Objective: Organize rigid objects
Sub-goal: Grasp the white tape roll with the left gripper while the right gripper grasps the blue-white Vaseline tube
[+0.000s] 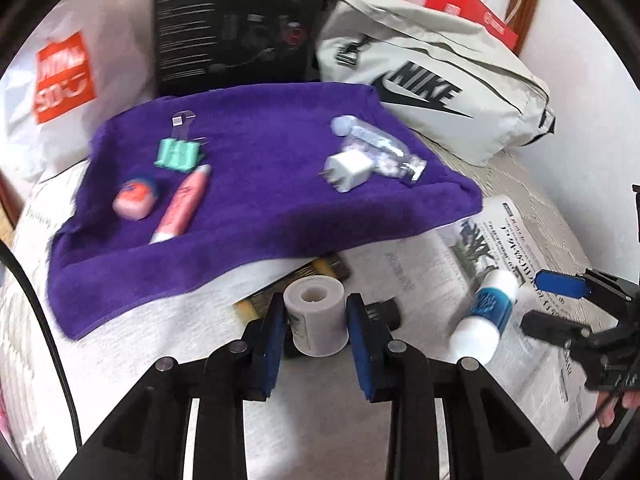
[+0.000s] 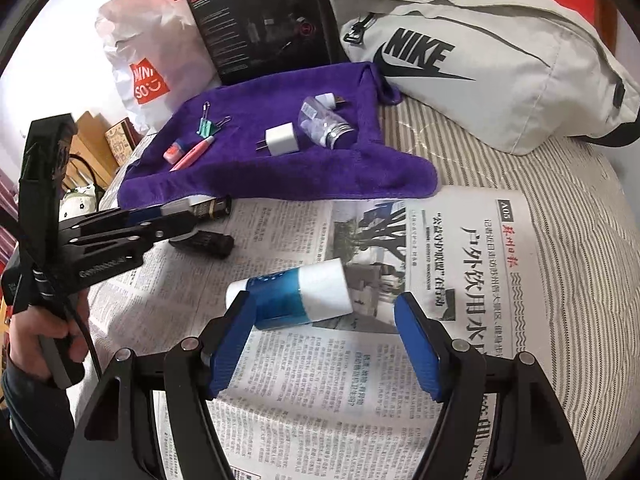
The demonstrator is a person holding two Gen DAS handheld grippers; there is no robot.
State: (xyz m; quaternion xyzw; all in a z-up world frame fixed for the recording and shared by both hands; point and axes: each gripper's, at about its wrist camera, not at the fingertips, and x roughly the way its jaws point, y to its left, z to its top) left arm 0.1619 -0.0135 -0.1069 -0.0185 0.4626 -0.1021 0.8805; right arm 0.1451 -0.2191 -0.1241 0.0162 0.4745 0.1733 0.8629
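My left gripper (image 1: 316,334) clamps the white roll (image 1: 315,316) by the purple towel's (image 1: 260,200) near edge; my right gripper (image 2: 326,336) gapes around the blue-and-white tube (image 2: 296,296), gripping nothing

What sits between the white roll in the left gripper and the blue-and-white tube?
Right wrist view: a black cylinder lies on the newspaper between the left gripper and the blue-and-white tube; the white roll itself shows in the left wrist view.
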